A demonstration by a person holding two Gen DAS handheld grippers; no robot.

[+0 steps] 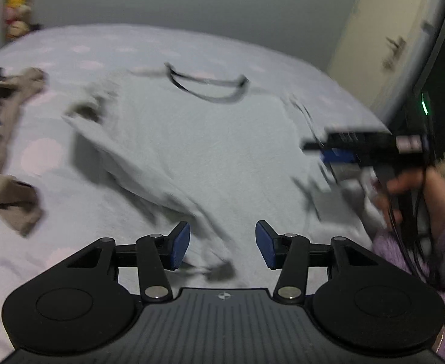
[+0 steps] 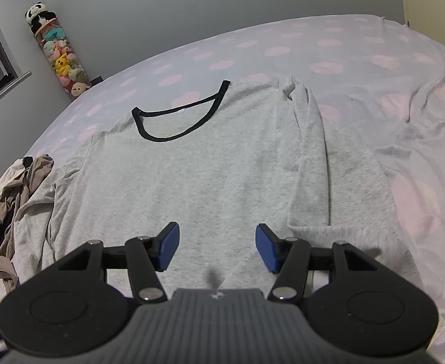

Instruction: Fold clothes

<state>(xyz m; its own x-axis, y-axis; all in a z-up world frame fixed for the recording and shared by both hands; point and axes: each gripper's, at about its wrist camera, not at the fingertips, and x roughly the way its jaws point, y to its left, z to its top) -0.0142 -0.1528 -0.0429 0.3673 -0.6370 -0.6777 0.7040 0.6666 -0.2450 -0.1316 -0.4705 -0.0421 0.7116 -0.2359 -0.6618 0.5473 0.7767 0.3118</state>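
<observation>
Lying flat on the polka-dot bedsheet point(image 2: 328, 45), a soft heathered grey T-shirt point(image 2: 222, 166); left gripper point(image 1: 222, 247) and right gripper point(image 2: 217, 247) gape, empty.

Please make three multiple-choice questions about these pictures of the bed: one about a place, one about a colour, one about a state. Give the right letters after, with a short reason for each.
1. Where does the heap of brown clothes lie in the right wrist view?
A. Left of the grey T-shirt
B. On top of its neckline
C. Right of it, by the folded sleeve

2. What colour is the neckband of the grey T-shirt?
A. Pink
B. Black
C. White

3. How does the right tool stand?
A. Shut on the shirt's hem
B. Shut on the bedsheet
C. Open, nothing between its pads

Answers:
1 A: the heap sits at the left edge of the bed, beside the shirt's left side.
2 B: a dark black band rims the neck opening.
3 C: its blue pads stand apart over the shirt, with no cloth pinched between them.
</observation>
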